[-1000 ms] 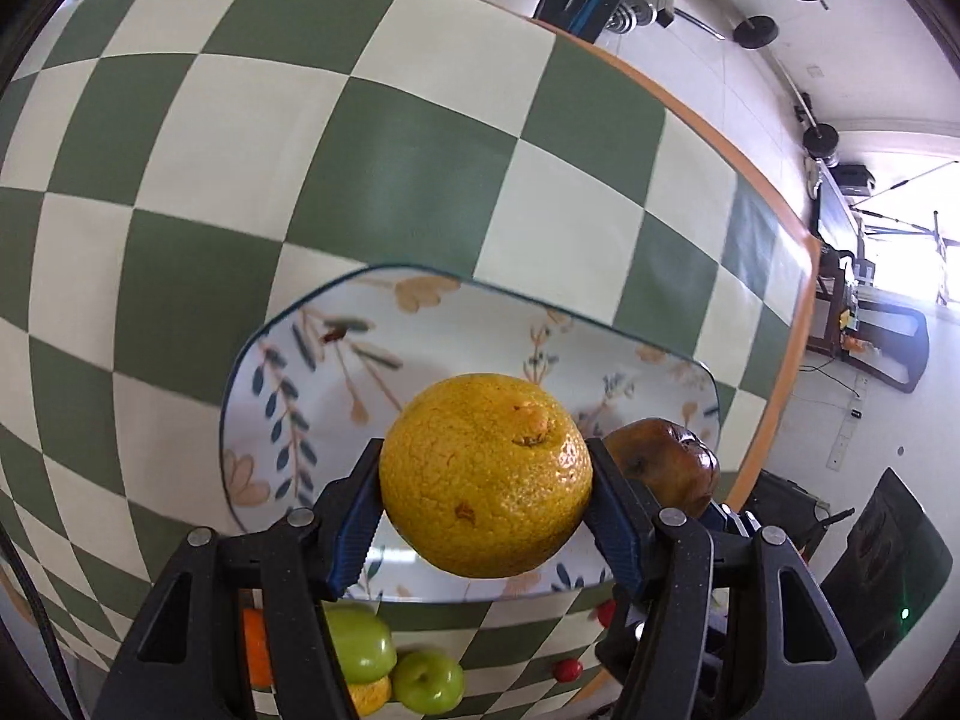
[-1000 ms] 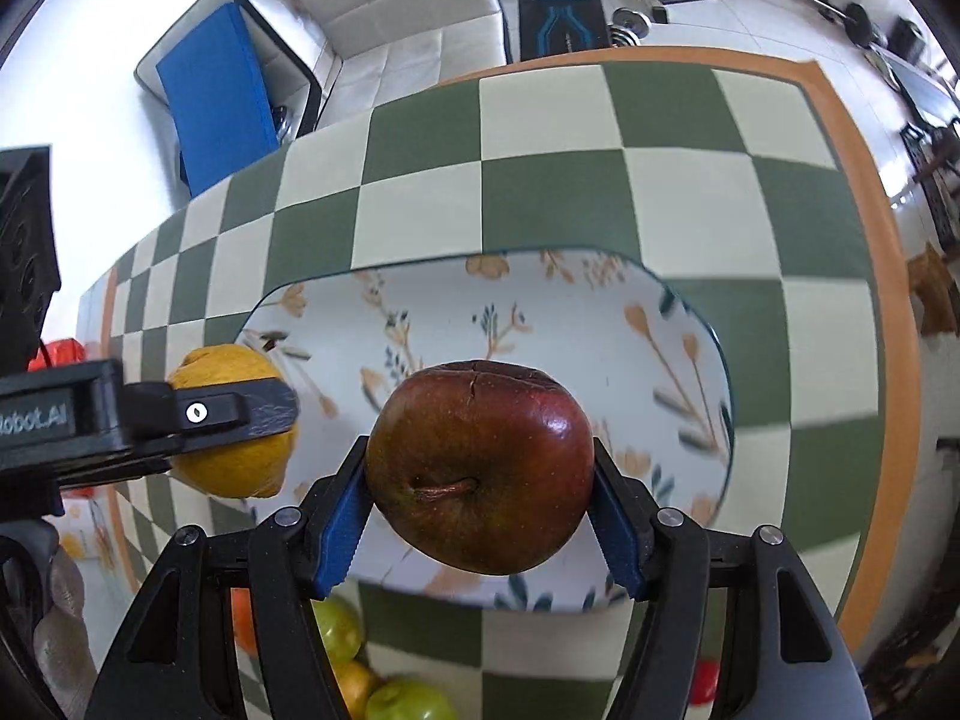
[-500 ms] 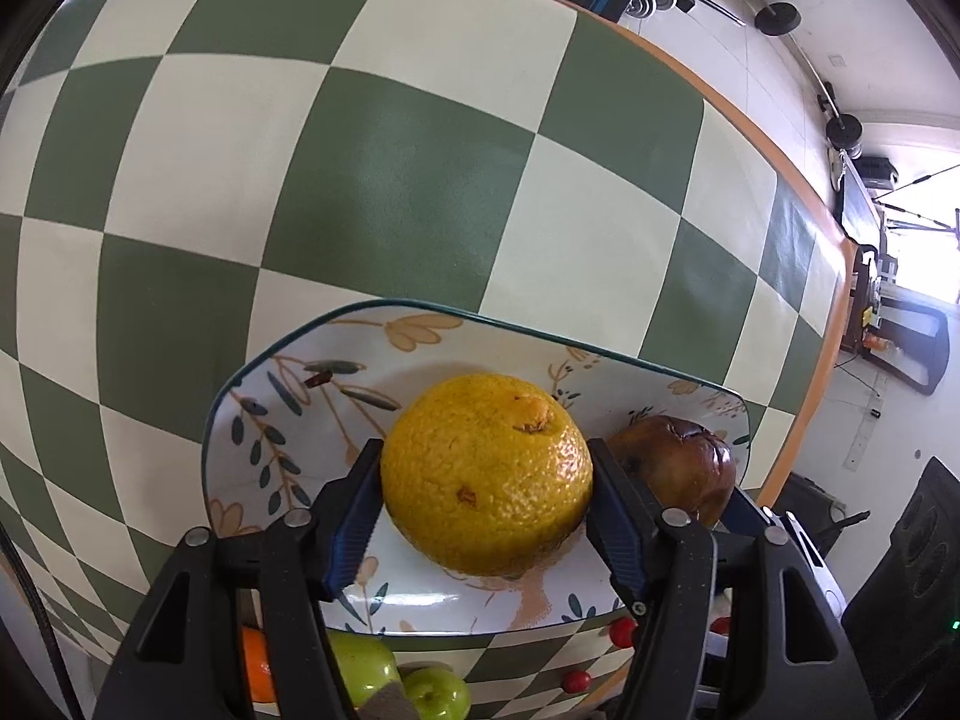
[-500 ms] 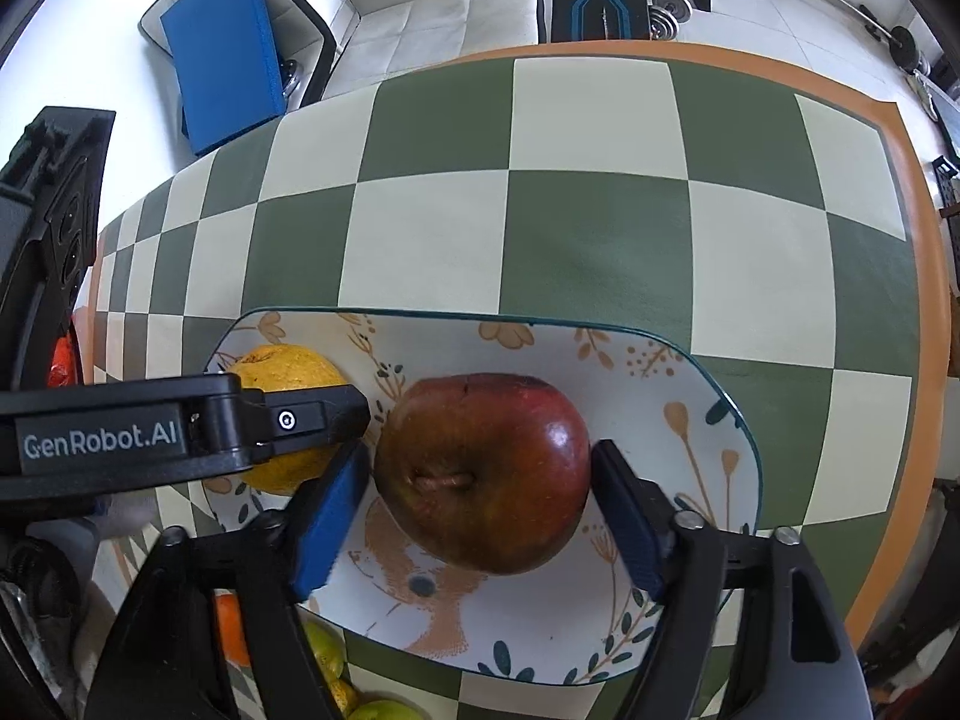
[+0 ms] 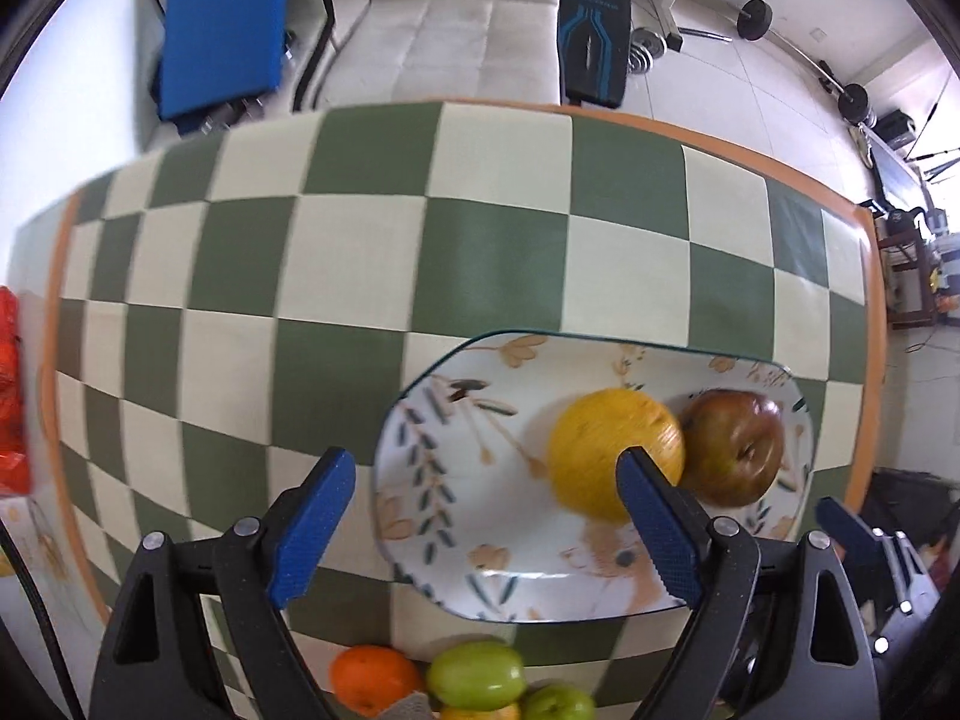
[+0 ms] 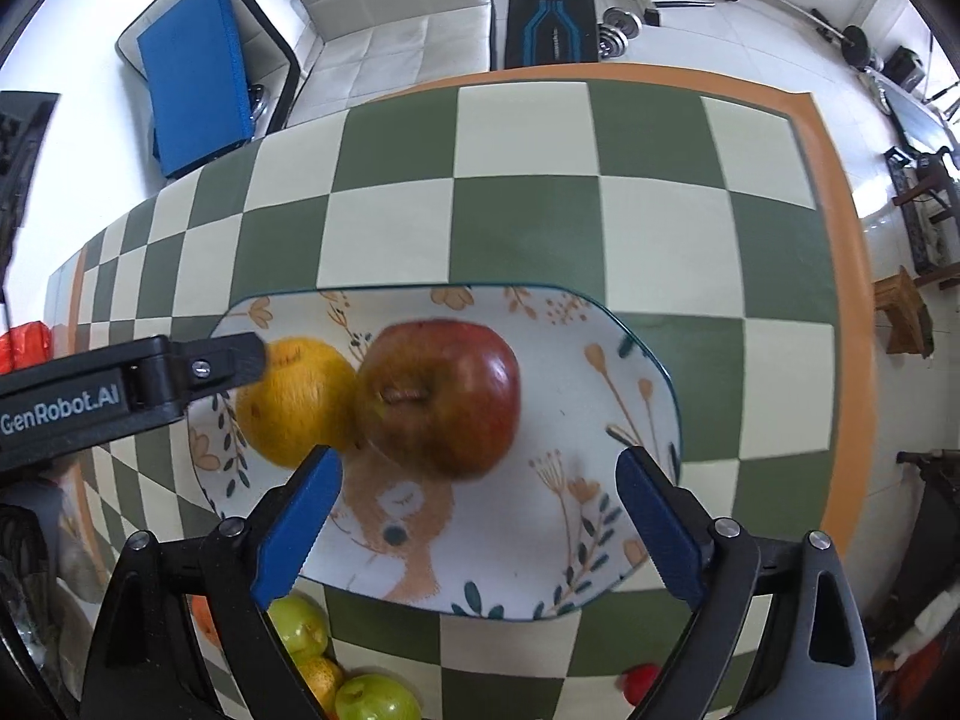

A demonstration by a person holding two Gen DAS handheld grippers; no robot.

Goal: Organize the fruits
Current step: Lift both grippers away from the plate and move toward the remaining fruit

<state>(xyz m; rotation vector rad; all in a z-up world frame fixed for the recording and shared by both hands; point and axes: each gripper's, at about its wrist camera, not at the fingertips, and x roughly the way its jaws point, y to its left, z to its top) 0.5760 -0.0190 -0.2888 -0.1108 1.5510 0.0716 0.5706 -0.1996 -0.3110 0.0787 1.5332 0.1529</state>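
**Orange and apple lie on the plate, both grippers spread wide**

In the left wrist view the left gripper (image 5: pixel 486 522) has its blue pads far apart, its jaws having just been opening, and nothing sits between them. The yellow-orange citrus (image 5: pixel 612 450) lies on the floral plate (image 5: pixel 432 480) at centre right of the frame, half hidden behind the right pad, and it touches the dark red apple (image 5: pixel 735 447) to its right. The plate rests on a green-and-cream checked tablecloth (image 5: pixel 336 276). At the bottom edge an orange fruit (image 5: pixel 372 678) and green fruits (image 5: pixel 477 675) sit close together.

In the right wrist view the right gripper (image 6: pixel 480 522) is likewise spread, its jaws having just been opening, with the apple (image 6: pixel 441 396) lying free on the plate (image 6: pixel 600 420) just above the gap, stem side up. The citrus (image 6: pixel 294 399) presses against the apple's left side. The left gripper's black finger (image 6: pixel 204 366) reaches in from the left edge over the citrus. Green fruits (image 6: pixel 300 624) show at lower left.
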